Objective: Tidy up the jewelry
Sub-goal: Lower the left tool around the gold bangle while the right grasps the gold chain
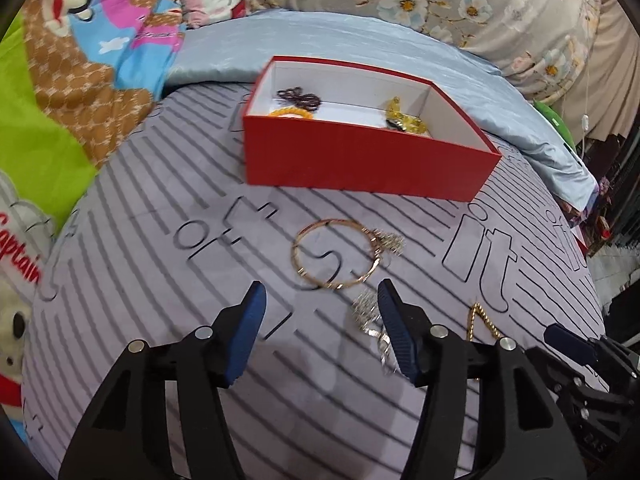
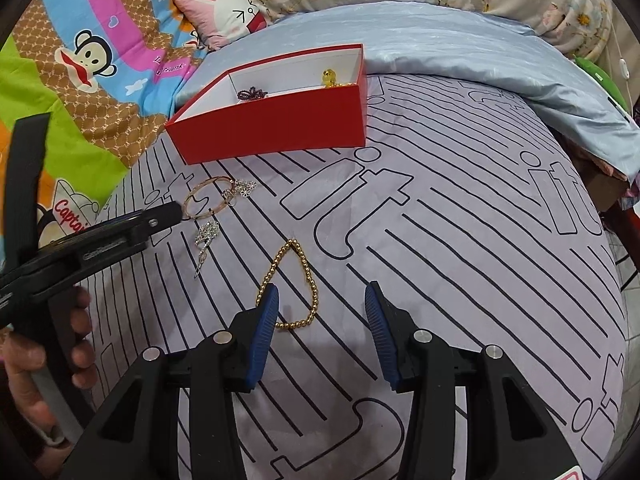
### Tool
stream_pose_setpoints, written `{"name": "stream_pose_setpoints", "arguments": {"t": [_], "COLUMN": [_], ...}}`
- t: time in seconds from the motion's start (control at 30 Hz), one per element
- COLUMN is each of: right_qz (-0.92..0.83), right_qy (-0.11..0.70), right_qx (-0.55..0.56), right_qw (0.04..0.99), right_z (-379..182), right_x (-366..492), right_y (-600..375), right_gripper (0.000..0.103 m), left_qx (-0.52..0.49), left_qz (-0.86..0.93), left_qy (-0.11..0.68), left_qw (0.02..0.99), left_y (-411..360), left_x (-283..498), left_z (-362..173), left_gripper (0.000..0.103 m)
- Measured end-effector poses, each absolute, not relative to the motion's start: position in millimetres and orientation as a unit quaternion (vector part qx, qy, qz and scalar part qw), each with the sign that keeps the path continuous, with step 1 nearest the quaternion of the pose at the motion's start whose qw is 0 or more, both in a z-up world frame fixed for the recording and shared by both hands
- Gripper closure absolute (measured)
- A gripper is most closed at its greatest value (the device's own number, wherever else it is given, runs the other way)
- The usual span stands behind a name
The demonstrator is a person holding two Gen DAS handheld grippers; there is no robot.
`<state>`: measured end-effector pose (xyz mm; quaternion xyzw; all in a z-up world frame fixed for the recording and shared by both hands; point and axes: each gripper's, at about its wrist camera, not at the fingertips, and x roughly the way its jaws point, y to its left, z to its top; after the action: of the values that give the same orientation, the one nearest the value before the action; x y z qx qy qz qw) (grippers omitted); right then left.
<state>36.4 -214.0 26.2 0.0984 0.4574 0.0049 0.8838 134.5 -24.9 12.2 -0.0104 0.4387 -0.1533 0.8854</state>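
Note:
A red box point(image 1: 360, 160) point(image 2: 280, 128) with a white inside stands on the striped grey bedspread and holds a dark beaded piece point(image 1: 300, 98), an orange band point(image 1: 290, 113) and gold jewelry point(image 1: 404, 118). A rose-gold bangle point(image 1: 334, 254) point(image 2: 208, 200) with a silver flower charm lies in front of it. A silver brooch point(image 1: 370, 316) point(image 2: 206, 236) lies beside my open, empty left gripper point(image 1: 320, 300). A gold bead bracelet point(image 2: 292, 284) point(image 1: 482, 320) lies just ahead of my open, empty right gripper point(image 2: 320, 300).
A light blue pillow point(image 1: 320, 44) lies behind the box. A cartoon monkey blanket point(image 2: 88, 60) covers the left side. A floral cushion point(image 1: 460, 4) is at the back. The bed edge drops off at the right point(image 2: 616, 200).

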Motion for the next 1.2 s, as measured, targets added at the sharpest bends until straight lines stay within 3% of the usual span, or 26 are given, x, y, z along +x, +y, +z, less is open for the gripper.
{"name": "stream_pose_setpoints", "arguments": {"t": [0.33,0.53,1.2], "right_qz": [0.002,0.001,0.02], "right_qy": [0.462,0.465,0.465], "right_qx": [0.108,0.111,0.106], "right_qw": [0.881,0.878,0.879], "right_z": [22.6,19.5,19.4], "right_x": [41.4,45.6,43.4], "right_y": [-219.9,-221.9,-211.5], "right_gripper": [0.059,0.059,0.059], "left_qx": [0.036,0.055,0.012], "left_qz": [-0.152,-0.158,-0.153], "left_qy": [0.435,0.424,0.41], "left_qw": [0.887,0.89,0.899], "left_y": [-49.5,-52.6,-14.0], "left_x": [162.0,159.8,116.4], "left_z": [-9.2,-10.6,15.8], "left_gripper": [0.04,0.045,0.045]}}
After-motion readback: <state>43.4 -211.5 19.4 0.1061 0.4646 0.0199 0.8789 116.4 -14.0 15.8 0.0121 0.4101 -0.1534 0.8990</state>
